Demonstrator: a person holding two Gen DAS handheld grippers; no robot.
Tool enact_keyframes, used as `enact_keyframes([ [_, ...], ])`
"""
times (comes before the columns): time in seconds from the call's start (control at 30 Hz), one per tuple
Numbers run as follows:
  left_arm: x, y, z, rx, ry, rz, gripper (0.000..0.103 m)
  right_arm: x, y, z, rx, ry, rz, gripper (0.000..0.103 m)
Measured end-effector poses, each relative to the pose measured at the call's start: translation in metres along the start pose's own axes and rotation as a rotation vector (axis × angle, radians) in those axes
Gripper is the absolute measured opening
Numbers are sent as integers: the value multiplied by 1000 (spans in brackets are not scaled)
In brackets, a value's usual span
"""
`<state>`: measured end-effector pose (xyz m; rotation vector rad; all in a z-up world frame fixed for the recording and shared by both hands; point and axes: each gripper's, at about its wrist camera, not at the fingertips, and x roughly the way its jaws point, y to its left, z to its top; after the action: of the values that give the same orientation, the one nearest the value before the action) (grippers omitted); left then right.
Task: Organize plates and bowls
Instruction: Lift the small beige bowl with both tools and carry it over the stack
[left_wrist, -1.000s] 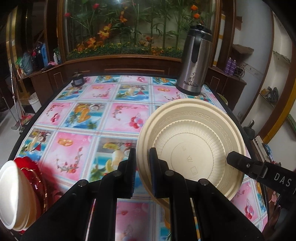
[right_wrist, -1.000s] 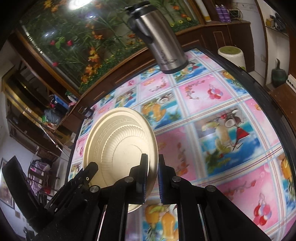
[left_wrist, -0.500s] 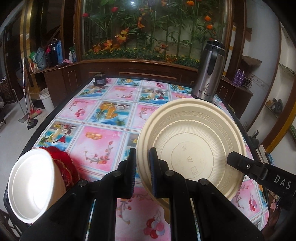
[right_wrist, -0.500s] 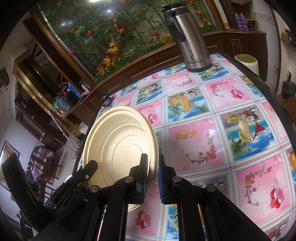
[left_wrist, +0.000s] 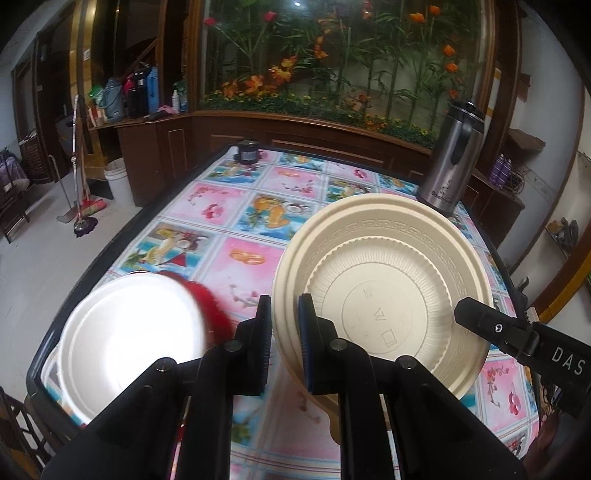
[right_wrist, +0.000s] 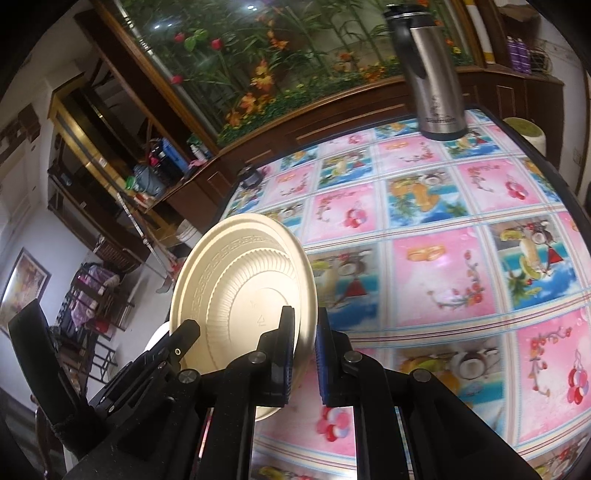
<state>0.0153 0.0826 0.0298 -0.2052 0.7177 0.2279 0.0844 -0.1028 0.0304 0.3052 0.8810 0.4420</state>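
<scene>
Both the left gripper (left_wrist: 283, 332) and right gripper (right_wrist: 304, 345) have fingers clamped thin on opposite rims of the beige plate (left_wrist: 384, 291), held tilted above the tabletop (left_wrist: 236, 206); uneven pull could slip it onto the white plate (left_wrist: 129, 332).

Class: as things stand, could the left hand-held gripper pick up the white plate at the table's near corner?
Probably not yet: the left hand-held gripper is shut on the beige plate. Nothing blocks the white plate.
</scene>
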Motion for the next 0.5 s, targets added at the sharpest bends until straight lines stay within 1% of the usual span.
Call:
enact_keyframes([
  [0.23,-17,53,-4,-67,-17,87,12,19,51,-7,-77,39,71,10],
  [0.37,-22,85,-5,-113,-15,137,12,35,86,-13,-129,75,121,10],
  [0.5,-24,120,-8,-165,6,181,12,53,119,-23,-173,122,165,10],
])
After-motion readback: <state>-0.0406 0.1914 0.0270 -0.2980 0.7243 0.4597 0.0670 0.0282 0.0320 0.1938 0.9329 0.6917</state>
